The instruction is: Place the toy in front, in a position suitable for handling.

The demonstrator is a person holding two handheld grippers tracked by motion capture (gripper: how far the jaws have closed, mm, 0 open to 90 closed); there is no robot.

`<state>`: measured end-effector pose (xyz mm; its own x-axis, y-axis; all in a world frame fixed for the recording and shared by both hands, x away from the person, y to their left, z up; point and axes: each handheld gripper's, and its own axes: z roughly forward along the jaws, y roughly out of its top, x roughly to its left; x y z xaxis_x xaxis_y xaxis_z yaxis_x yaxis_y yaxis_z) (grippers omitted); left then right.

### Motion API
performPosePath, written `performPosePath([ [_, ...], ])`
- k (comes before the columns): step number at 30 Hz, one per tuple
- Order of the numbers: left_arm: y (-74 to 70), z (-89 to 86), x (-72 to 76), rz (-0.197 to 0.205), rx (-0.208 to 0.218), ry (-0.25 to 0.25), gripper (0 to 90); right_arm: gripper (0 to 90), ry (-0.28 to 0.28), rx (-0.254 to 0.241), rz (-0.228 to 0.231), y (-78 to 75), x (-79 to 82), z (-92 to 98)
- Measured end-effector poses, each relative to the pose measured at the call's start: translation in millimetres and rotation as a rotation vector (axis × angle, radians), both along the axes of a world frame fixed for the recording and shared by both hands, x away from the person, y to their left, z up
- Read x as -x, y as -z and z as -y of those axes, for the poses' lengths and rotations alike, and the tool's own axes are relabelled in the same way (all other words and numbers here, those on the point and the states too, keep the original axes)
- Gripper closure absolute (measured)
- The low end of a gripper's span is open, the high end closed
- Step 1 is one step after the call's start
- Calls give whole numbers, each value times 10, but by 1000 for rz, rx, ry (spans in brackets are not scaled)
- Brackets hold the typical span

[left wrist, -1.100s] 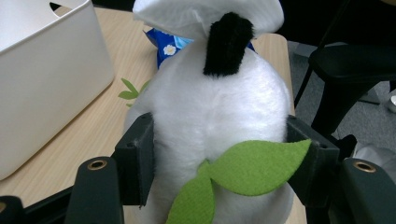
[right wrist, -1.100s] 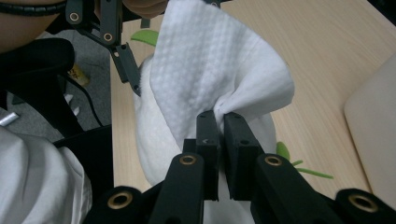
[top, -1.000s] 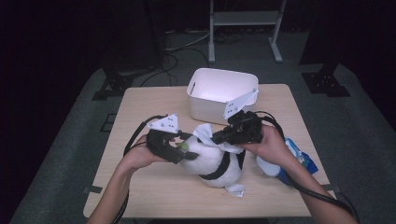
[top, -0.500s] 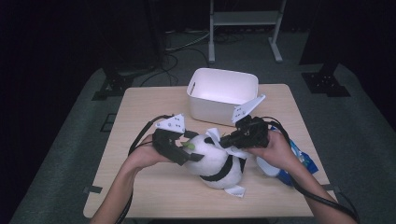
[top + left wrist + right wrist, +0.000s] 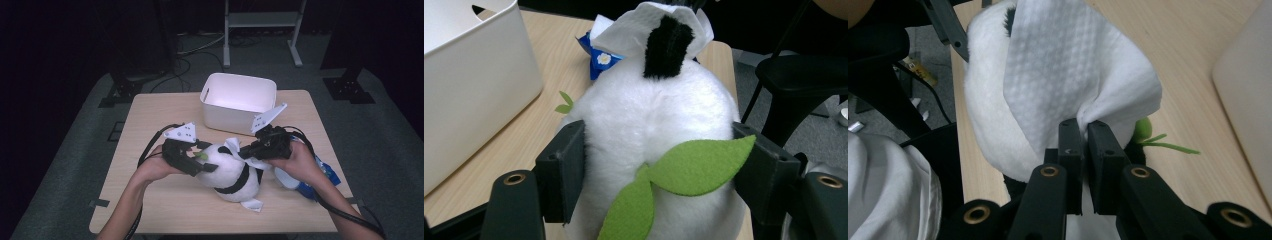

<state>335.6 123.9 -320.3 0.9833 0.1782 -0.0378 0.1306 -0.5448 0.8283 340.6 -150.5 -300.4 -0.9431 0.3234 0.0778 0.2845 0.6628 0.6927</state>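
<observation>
Table [image 5: 150, 200]: blue pack [image 5: 320, 177], print unreadable.

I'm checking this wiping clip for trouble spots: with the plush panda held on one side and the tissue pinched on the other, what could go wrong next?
1. The left tongs grip only soft fur on the plush panda, so a firm wipe might make it squirm loose.
2. The right tongs pinch just a bunched corner of the tissue; dragging it could tear it or pull it free.
3. The green felt leaf lies by one jaw and may get caught.
</observation>
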Motion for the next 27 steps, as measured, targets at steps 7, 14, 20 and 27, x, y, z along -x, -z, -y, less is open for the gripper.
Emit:
performPosePath([
  [7, -46, 127, -8, 3, -12, 8, 293, 846, -20, -24, 26, -194, 11, -67],
  [14, -77, 264, -36, 8, -19, 24, 294, 846, -38, -18, 56, -376, 39, -142],
  [20, -96, 395, -39, 18, -35, 42, 292, 846, -52, 34, 66, -413, 68, -263],
  [27, -100, 441, -31, 18, -36, 42, 229, 846, -38, 61, 52, -339, 33, -176],
])
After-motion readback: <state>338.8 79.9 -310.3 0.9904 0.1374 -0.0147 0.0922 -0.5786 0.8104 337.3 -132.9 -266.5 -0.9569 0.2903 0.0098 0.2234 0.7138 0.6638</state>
